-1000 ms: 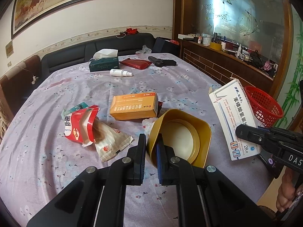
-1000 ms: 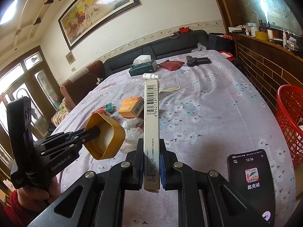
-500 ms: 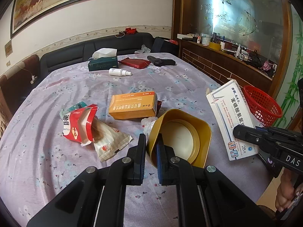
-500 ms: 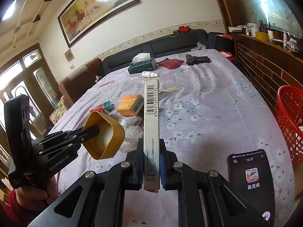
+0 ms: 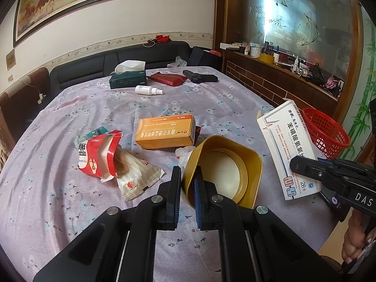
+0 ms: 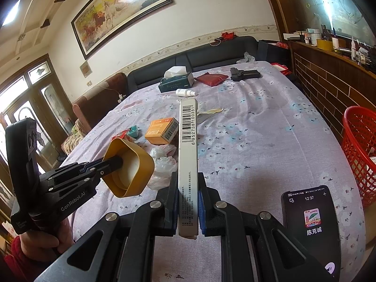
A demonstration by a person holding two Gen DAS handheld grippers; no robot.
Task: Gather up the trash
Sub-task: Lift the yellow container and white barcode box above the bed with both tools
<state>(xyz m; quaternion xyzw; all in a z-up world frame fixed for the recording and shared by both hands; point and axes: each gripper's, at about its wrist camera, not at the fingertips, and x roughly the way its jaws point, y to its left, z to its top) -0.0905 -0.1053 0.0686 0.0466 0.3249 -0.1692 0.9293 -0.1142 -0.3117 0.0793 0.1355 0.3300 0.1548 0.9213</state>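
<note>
L gripper (image 5: 187,175) jaws clamped on yellow container (image 5: 223,169) rim, R gripper (image 6: 187,183) jaws pinching white med box (image 6: 187,141), both above table (image 6: 258,122)

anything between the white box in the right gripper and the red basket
Nothing visible. The white medicine box is clamped in the right gripper, and only bare tablecloth lies between it and the red basket at the table's right edge.

I'm in a home living or dining room: dark sofa (image 5: 98,63) along the wall, framed horse painting (image 6: 122,11), big table (image 5: 105,108) under floral cloth, cluttered wooden sideboard (image 5: 277,70).
</note>
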